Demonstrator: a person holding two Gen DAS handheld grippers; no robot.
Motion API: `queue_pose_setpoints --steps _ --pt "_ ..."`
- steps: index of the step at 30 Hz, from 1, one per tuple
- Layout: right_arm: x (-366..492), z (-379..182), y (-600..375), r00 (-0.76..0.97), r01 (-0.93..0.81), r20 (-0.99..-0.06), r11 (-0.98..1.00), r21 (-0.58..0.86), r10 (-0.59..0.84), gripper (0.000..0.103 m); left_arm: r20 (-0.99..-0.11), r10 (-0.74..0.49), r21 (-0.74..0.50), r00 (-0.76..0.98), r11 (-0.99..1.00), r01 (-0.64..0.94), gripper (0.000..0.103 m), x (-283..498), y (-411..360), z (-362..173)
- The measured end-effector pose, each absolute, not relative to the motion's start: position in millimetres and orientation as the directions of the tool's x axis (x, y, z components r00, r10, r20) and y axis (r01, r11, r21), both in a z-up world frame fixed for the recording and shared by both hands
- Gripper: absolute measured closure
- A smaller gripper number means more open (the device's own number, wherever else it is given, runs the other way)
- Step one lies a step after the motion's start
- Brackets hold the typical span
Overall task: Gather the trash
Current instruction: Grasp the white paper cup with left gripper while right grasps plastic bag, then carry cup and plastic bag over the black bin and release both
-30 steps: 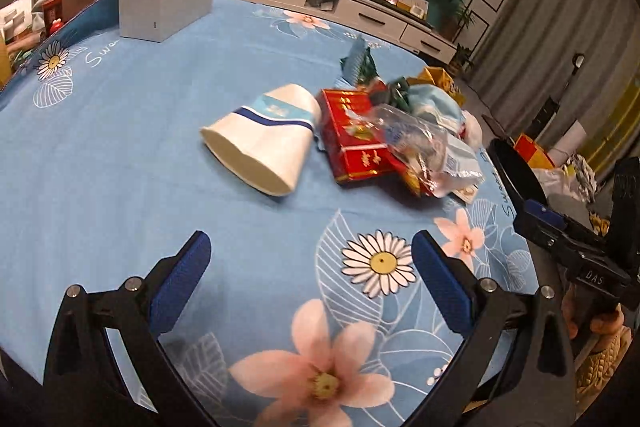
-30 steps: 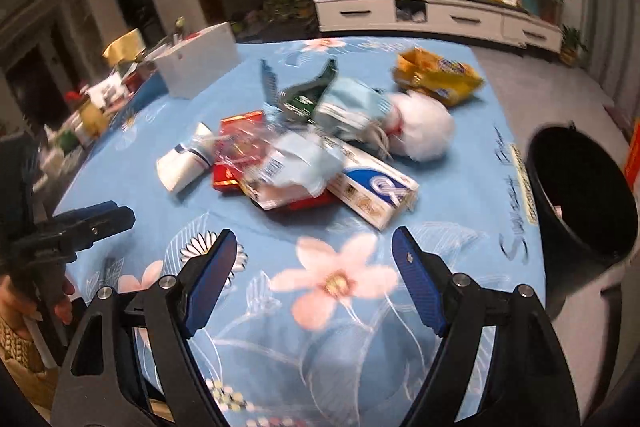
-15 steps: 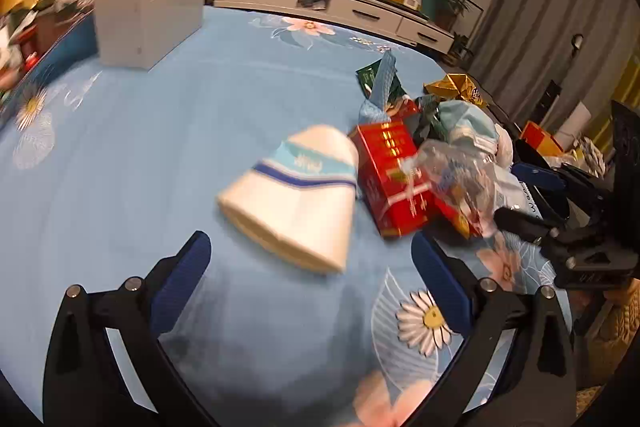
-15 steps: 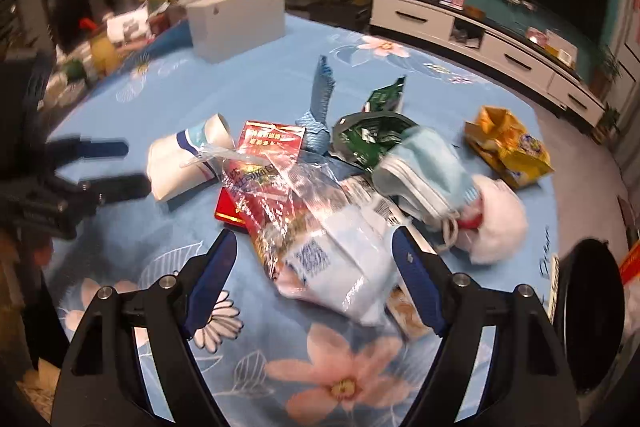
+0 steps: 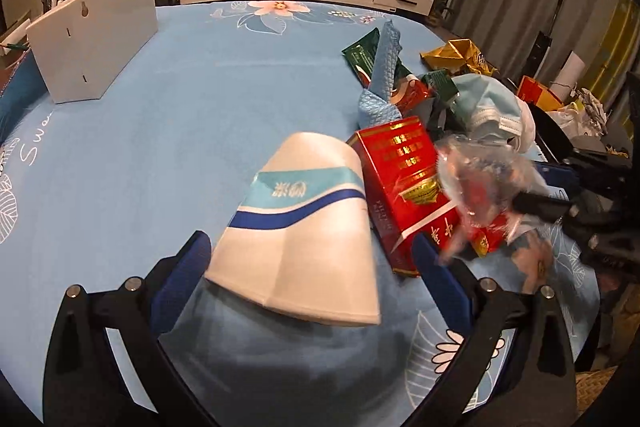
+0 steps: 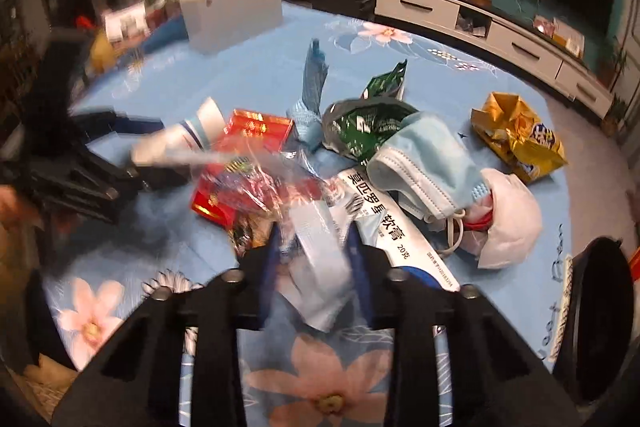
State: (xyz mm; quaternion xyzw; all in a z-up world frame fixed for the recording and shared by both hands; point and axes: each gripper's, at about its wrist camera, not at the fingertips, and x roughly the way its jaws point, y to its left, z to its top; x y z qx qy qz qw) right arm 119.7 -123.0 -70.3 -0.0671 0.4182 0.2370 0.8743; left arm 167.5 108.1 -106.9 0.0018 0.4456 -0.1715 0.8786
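Blue-clothed desk [image 5: 208, 115] beside the bin [image 6: 600, 311] holds nearly all trash: right gripper [image 6: 314, 251] jaws closing on a clear wrapper [image 6: 312, 251], left gripper [image 5: 312, 263] jaws apart around the paper cup [image 5: 304, 231]

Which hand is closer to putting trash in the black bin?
Right. The right gripper is closing on the clear plastic wrapper, with the black bin close beside it. The left gripper is open around the paper cup.

Between my right claw [image 6: 314, 247], I see a crinkly, glossy clear plastic bag [image 6: 280, 195]. Between my left claw [image 5: 312, 259] lies a matt, smooth paper cup [image 5: 304, 231].
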Motion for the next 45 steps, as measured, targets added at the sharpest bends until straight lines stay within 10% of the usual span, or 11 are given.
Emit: queue_pose_setpoints --steps 3,9,13,45 --pt "112.5 -58.7 -131.3 0.557 -0.455 -0.725 0.879 0.141 0.405 0.083 -0.778 -0.295 -0.153 0.554 0.946 0.287 0.025 164.9 110.0 -106.1" --pt "97.8 -41.2 -149.6 0.583 -0.417 -0.648 0.865 0.279 0.490 0.087 -0.752 -0.297 -0.165 0.588 0.949 0.268 0.036 154.5 113.9 -100.4" --pt "90.6 -33.9 -161.9 0.593 -0.391 -0.602 0.845 0.365 0.535 0.087 -0.695 -0.319 -0.161 0.644 0.942 0.294 0.070 138.0 111.8 -81.0" --pt "27.9 -19.9 -314.3 0.793 -0.028 -0.517 0.867 0.498 0.322 0.087 -0.557 -0.569 -0.309 0.605 0.818 0.486 0.070 81.0 6.6 3.7"
